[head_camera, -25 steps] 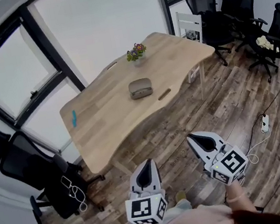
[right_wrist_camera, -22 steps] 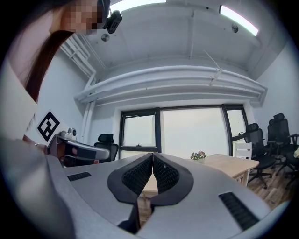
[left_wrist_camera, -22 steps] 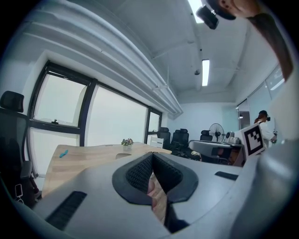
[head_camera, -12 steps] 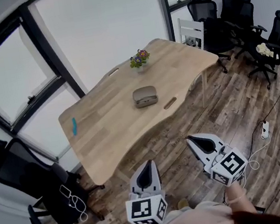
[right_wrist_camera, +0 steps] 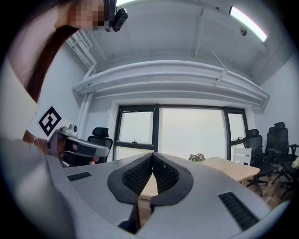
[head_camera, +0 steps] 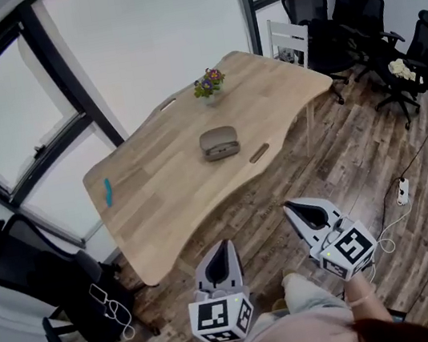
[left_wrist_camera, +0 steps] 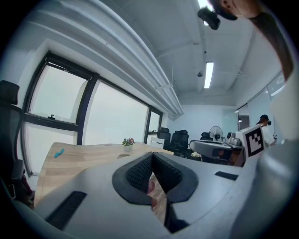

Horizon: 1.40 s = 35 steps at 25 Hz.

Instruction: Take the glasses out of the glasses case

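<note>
Head view: wood table [head_camera: 164, 187] w/ glasses case [head_camera: 218, 143], office chairs [head_camera: 351, 17] beyond

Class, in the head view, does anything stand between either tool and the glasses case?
Nothing visible does. The grey-brown oval glasses case lies mid-table; only bare light wooden tabletop and plank floor separate it from the left tool and right tool, both shut.

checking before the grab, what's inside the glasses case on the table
The glasses case looks shut on the wooden table, so only its outer shell shows. Its inside is covered; what it holds cannot be seen.
</note>
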{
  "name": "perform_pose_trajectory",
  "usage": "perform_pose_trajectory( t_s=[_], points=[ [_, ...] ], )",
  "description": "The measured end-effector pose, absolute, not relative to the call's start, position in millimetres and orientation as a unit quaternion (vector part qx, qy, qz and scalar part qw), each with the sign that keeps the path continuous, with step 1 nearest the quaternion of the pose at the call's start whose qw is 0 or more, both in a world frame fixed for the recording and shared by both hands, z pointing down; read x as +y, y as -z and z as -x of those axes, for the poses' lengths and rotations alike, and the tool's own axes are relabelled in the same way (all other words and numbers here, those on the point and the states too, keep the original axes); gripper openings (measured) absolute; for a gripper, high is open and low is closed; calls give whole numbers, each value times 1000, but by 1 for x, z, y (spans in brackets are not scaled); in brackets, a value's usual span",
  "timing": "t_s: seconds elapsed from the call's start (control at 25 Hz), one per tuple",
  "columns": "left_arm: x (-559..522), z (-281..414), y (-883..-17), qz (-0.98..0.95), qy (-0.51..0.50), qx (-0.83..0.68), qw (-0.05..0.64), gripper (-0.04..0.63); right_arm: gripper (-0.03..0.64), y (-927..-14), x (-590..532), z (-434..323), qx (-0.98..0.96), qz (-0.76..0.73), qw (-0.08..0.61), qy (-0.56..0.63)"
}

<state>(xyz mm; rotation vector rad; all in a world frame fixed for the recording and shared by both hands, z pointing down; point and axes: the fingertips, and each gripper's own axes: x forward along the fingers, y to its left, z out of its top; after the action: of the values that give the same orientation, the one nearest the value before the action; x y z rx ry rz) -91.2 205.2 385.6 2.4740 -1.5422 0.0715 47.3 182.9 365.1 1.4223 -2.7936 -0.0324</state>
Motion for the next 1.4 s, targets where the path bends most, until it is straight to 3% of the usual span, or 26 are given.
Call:
perform_pose_trajectory(
  t_s=[1.4],
  points=[
    [22, 50, -391, -836, -36, -536, 114, 2, 2, -373, -4, -71, -904, -428, -12, -2]
  ],
)
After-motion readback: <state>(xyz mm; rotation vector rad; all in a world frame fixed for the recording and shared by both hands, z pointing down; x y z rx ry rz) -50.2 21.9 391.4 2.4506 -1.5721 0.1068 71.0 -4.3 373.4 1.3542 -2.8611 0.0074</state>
